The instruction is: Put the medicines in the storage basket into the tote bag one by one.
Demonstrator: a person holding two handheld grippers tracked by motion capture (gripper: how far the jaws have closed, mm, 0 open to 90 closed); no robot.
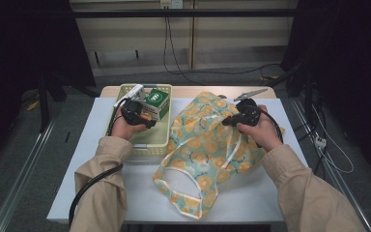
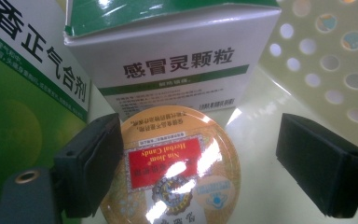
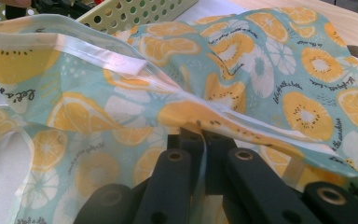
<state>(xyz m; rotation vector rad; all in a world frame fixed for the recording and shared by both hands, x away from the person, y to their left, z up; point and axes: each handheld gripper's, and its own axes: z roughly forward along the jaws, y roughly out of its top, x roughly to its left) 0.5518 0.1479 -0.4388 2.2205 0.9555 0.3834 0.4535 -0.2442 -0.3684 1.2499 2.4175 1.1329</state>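
A round yellow candy tin (image 2: pixel 177 163) with a red label lies on the floor of the pale yellow perforated basket (image 1: pixel 159 140), between the jaws of my left gripper (image 2: pixel 198 140). Its left pad (image 2: pixel 98 158) is at the tin's edge, and the right pad (image 2: pixel 317 158) stands well clear of the tin. From above, my left gripper (image 1: pixel 140 116) dips into the basket beside a green-and-white box (image 1: pixel 155 100). My right gripper (image 3: pixel 200 144) is shut on the rim of the teal bag (image 1: pixel 207 145) with an orange-slice print, holding that edge up off the table.
A white medicine box (image 2: pixel 177 65) and a green one (image 2: pixel 23 116) stand just behind the tin. The basket's holed wall (image 2: pixel 335 60) rises at the right. The bag's handle loop (image 1: pixel 183 193) sprawls toward the front edge of the white table (image 1: pixel 251 203).
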